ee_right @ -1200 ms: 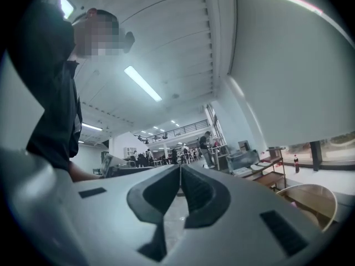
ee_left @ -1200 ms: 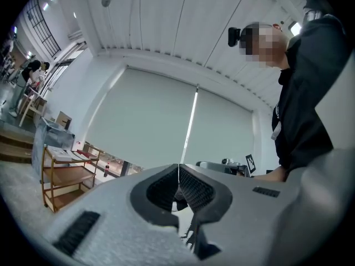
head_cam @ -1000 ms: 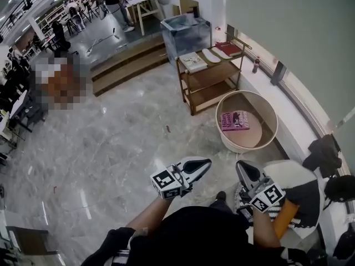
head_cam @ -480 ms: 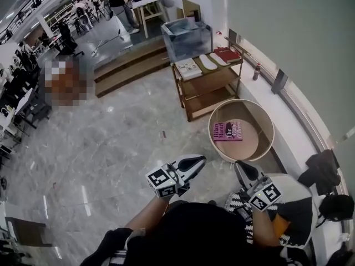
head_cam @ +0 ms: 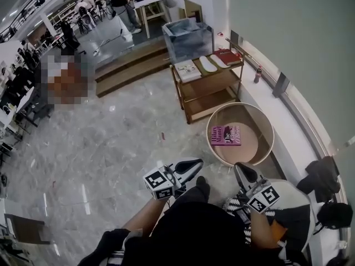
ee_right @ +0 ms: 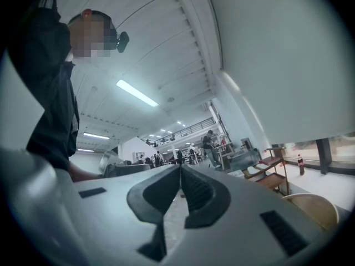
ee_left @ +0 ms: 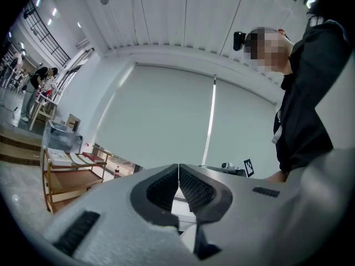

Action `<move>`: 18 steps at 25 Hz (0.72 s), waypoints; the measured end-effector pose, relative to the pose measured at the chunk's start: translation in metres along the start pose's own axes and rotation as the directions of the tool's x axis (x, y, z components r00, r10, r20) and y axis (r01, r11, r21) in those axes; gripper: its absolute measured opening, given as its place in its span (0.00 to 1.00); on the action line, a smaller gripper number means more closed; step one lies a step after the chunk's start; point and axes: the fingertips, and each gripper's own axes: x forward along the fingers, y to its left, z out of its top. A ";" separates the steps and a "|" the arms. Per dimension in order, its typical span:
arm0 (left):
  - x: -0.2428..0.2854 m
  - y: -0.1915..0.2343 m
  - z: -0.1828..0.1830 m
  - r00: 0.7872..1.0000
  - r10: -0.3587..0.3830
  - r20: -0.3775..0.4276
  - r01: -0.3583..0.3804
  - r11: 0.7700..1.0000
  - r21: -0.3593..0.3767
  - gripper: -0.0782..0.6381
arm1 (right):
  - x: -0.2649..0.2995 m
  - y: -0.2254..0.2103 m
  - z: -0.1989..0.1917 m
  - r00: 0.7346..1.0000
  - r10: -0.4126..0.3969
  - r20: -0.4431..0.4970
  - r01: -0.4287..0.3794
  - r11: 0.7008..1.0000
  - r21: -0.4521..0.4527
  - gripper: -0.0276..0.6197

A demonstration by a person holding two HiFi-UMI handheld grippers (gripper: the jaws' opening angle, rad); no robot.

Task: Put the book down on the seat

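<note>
**Book already on seat; both grippers shut, empty**

Marble floor (head_cam: 122,143) of a big hall, wooden shelf (head_cam: 208,85) at the far side. Just in front of the shelf, a round seat (head_cam: 265,118) with a raised rim. Pink book (head_cam: 226,135) flat on the seat pad, cover up, toward the left side, inside the rim. Judged done as things lie.

Pressed fully together with nothing between: left gripper (head_cam: 195,163). Same for right gripper (head_cam: 242,170), closed on nothing. Both held level in front of the body, short of the seat, apart from the book.

Handling, judged:
- Looks like a stiff, fairly thick volume, light enough for one gripper.
- Cover probably smooth, so likely to slip under a shallow pinch.
- Best taken across the spine or a long edge with a deep bite.
- Lying flat, offers no free edge until tipped up against the rim.
- Not fragile, though corners and pages probably bend if dropped.

Against one second ago:
- Seat and book lower in the head view, nearer the right gripper.
- Book in the same spot on the pad.
- Jaws shut then as now.
</note>
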 end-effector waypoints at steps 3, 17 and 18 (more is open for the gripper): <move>0.009 0.009 -0.007 1.000 -0.010 -0.005 0.009 1.000 -0.029 0.14 | 0.000 -0.011 0.001 1.000 -0.016 -0.004 0.016 1.000 -0.009 0.09; 0.090 0.109 0.007 0.999 -0.023 0.045 0.026 0.998 -0.064 0.14 | 0.067 -0.114 0.016 0.997 -0.041 -0.065 0.039 0.999 -0.029 0.09; 0.095 0.119 0.009 0.999 -0.016 0.048 0.020 0.997 -0.074 0.14 | 0.076 -0.121 0.020 0.997 -0.037 -0.068 0.034 0.999 -0.032 0.09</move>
